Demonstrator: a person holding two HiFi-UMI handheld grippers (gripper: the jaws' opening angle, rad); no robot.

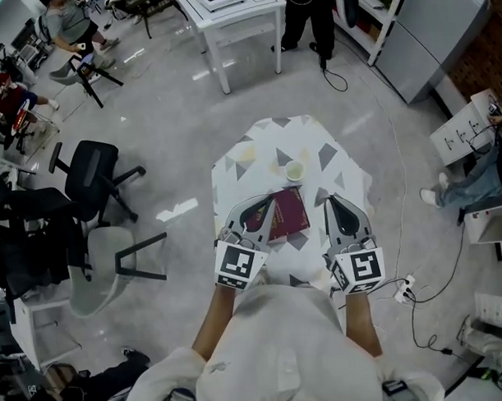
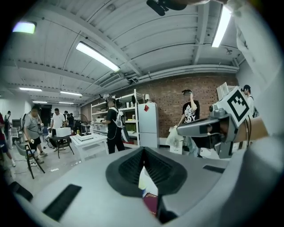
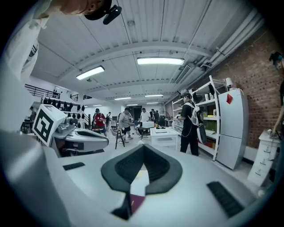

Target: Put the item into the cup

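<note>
Left gripper and right gripper both pressed together, empty, flanking dark red rectangular booklet lying flat on triangle-patterned white table; small pale round cup just beyond; black office chair off left.

Glossy floor; smooth maroon booklet; matt grey plastic left gripper, right gripper; ribbed black jaws.
</note>
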